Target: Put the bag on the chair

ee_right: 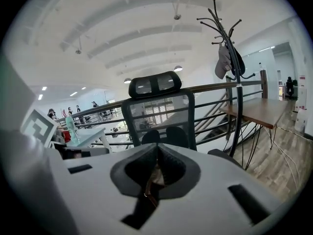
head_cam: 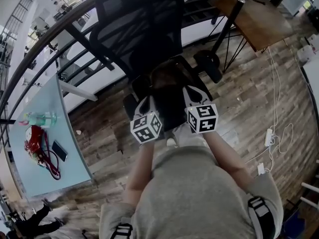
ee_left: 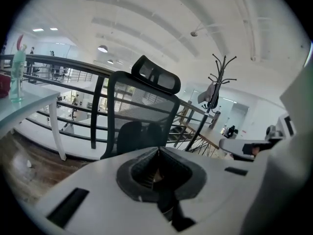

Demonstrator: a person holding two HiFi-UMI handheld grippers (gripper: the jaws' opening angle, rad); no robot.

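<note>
While the left gripper point(head_cam: 143, 103) and right gripper point(head_cam: 196, 97) each pinch the bag point(head_cam: 169, 91) over the chair's point(head_cam: 139, 29) seat front, setting down and releasing seemingly remain.

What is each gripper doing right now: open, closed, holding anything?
Left gripper: closed, apparently on an edge of the bag.
Right gripper: closed on the bag, with a brown strap pinched between its jaws.
</note>
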